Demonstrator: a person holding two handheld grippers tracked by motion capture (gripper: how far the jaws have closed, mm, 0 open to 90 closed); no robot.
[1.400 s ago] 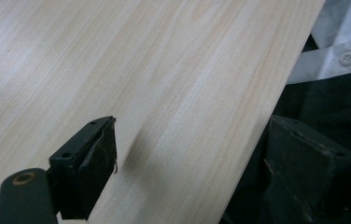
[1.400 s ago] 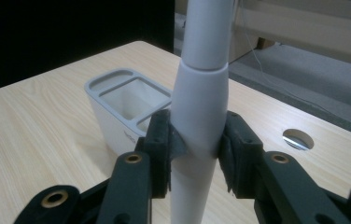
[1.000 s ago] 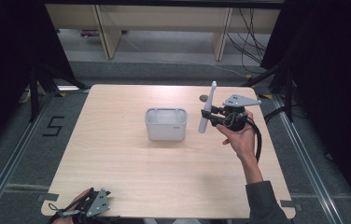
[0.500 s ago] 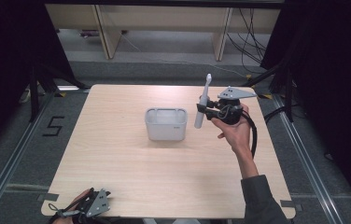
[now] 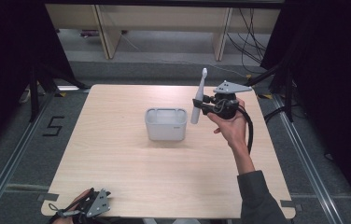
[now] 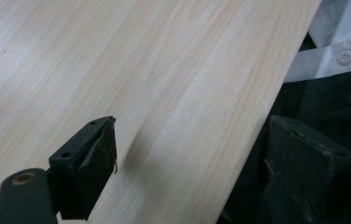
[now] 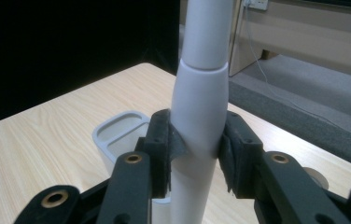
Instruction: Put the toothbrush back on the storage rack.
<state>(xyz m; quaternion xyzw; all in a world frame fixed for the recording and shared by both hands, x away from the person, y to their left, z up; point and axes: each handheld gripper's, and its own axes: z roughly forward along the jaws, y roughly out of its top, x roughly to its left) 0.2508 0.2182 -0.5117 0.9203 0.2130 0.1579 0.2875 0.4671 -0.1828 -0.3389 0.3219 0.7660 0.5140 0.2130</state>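
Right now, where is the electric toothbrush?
In the high view the toothbrush stands nearly upright, head up, clamped in the right gripper above the table, just right of the grey holder.

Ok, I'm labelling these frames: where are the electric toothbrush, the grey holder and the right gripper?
electric toothbrush [image 5: 197,106], high view, on its white handle.
grey holder [image 5: 165,131], high view, on its front wall.
right gripper [image 7: 197,154], right gripper view, between the pads clamping the handle.

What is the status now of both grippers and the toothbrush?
Right gripper shut on toothbrush, upright, above table beside grey holder. Left gripper open, idle at near table edge. Path clear.
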